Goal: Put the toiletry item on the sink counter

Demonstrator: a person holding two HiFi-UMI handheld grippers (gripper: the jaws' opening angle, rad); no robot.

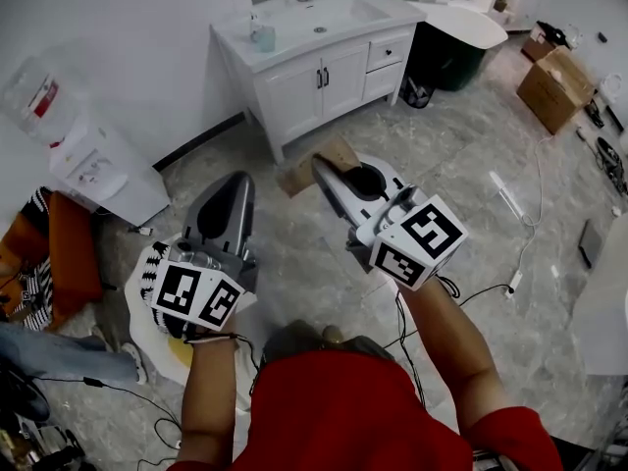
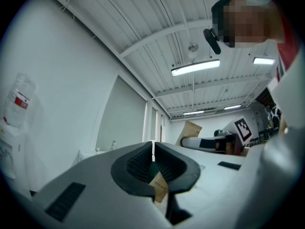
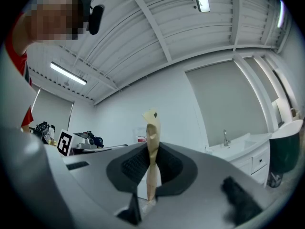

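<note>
Carrying the packet [image 3: 151,128] clenched in my right gripper [image 1: 322,167], left gripper [image 2: 153,149] closed and empty, I want a firm, level squeeze while aiming for bare counter [image 1: 388,8] far ahead, right of the bottle [image 1: 263,35].

**Head view:** mounted high on the person and aimed steeply down. Both sets of jaws sit near mid-frame, and the sink counter [image 1: 392,10] lies well beyond the jaw tips at the top edge.

**Left gripper view:** seated close behind the left gripper [image 2: 153,151]. It looks along the jaws and slightly upward, so ceiling fills the upper half.

**Right gripper view:** seated the same way behind the right gripper [image 3: 151,149].

**Shared:**
- The sink counter shows beyond the jaws in all three views.
- The brown packet [image 3: 152,128] pinched in the right jaws also shows in all three.
- Each gripper view catches the other gripper beside its own jaws.
</note>
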